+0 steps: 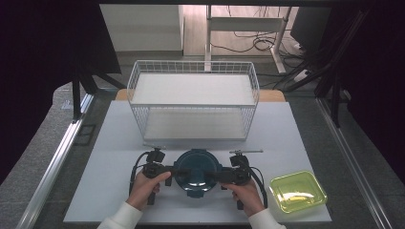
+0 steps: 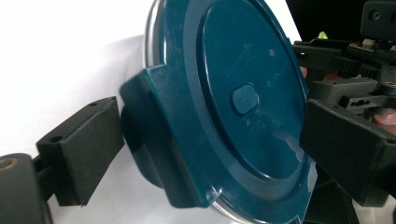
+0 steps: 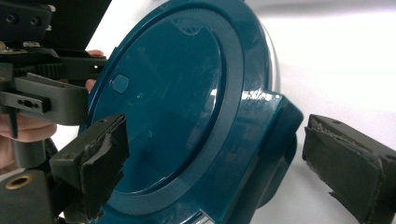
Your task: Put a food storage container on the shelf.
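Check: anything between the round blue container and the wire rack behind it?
Nothing visible. Bare table lies between the blue container and the wire rack's open front. The yellow-green tray sits off to the right, out of that path.

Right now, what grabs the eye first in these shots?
The round dark teal lidded container at the table's near edge, flanked by the left gripper and right gripper, each with open jaws straddling a side latch. Behind it stands a white wire two-tier rack; a yellow-green square lid lies at the near right.
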### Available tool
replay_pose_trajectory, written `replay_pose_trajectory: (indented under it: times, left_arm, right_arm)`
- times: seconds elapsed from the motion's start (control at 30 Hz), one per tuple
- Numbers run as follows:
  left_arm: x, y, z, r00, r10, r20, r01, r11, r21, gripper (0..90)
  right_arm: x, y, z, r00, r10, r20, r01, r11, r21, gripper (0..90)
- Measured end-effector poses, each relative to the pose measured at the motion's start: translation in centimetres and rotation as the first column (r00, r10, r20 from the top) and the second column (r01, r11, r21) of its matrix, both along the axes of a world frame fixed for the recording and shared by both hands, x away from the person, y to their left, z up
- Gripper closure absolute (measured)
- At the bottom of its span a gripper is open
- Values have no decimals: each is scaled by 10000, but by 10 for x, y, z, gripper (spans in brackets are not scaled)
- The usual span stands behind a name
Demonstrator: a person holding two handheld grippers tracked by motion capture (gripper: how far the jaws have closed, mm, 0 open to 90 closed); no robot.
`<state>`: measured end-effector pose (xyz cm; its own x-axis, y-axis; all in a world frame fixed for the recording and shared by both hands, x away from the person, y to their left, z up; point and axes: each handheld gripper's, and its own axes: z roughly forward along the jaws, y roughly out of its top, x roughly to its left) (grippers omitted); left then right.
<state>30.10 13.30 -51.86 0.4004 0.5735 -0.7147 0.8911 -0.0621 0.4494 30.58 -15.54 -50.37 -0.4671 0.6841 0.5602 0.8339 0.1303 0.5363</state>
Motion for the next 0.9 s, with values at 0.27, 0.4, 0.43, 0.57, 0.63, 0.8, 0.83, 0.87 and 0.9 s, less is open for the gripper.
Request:
replay_pose_trajectory:
  times: [0.27,0.4,0.43,0.57,0.63,0.8,0.83,0.87,0.9]
  left_arm:
    - [-2,-1,-2,9995,185,-254,-184,9998,53,142]
    - [-4,0,-2,9993,255,-278,-251,9996,127,176]
    - [-4,0,-2,9993,255,-278,-251,9996,127,180]
    - [-5,3,-3,9992,259,-302,-259,9997,5,207]
    - [-6,4,-2,9990,336,-278,-337,9994,-47,221]
    - [-14,6,2,9989,475,35,-475,9989,-24,264]
    - [-15,7,3,9991,415,100,-414,9991,-21,273]
    - [-15,7,3,9991,415,100,-414,9991,-21,284]
    - [-17,7,3,9988,463,141,-463,9989,-43,284]
  right_arm:
    - [1,1,-6,9987,49,-510,-25,9989,465,150]
    - [0,1,-6,9984,14,-572,15,9987,511,168]
    - [0,1,-6,9984,14,-572,15,9987,511,168]
    - [0,0,-5,9972,-196,-719,237,9981,575,191]
    - [0,-2,-5,9966,-259,-779,313,9971,695,213]
    - [-5,-4,-3,9971,-375,-668,425,9963,750,236]
    - [-6,-4,-3,9970,-438,-640,488,9956,795,239]
    - [-6,-4,-3,9970,-438,-640,488,9956,795,239]
    - [-8,-4,-2,9974,-480,-545,524,9953,810,241]
